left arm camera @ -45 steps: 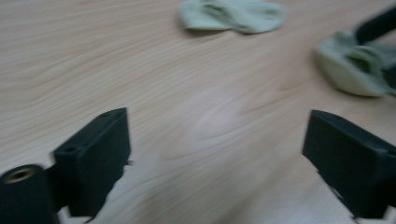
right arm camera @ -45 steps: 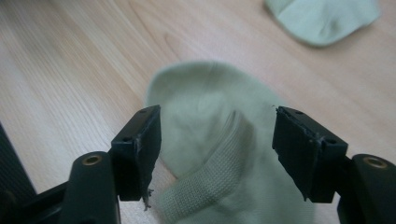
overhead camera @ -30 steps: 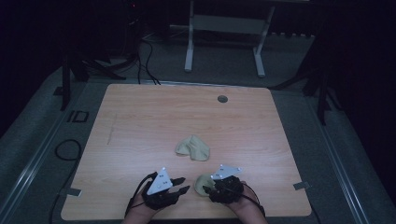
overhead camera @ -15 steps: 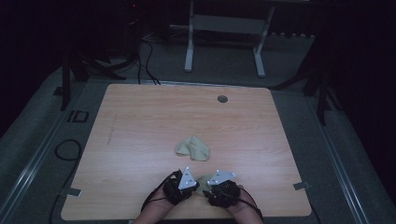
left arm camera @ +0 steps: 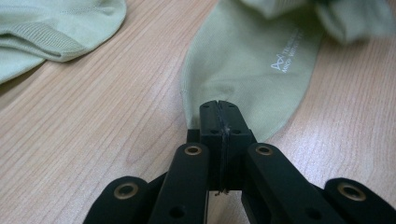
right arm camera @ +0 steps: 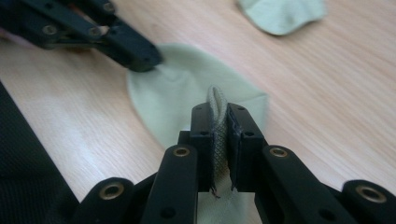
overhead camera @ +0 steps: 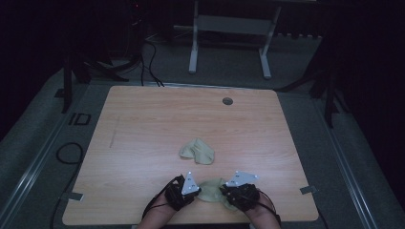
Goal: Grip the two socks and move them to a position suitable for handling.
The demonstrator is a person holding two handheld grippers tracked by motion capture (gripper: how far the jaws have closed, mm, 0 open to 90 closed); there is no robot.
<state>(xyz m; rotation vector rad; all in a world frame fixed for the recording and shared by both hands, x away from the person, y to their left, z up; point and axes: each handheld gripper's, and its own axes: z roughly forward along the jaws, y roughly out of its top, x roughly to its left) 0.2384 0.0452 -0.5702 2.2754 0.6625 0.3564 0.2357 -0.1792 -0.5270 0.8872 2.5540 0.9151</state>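
High view shows both grippers, left gripper (overhead camera: 195, 191) and right gripper (overhead camera: 224, 190), clamped on a pale green sock (overhead camera: 210, 189) at the table's (overhead camera: 143, 124) near edge; a second sock (overhead camera: 197, 151) lies untouched mid-table, likely next.

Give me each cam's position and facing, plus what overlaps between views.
High view: fixed above the person's side, looking forward and down on the table; forearms, left claw and right claw enter at the bottom.
Left gripper view: rides the left claw, looking along its shut jaws at the near sock.
Right gripper view: rides the right claw, jaws pinching that sock's cuff; the left claw shows ahead.
Shared: all three show the near sock and the second sock.
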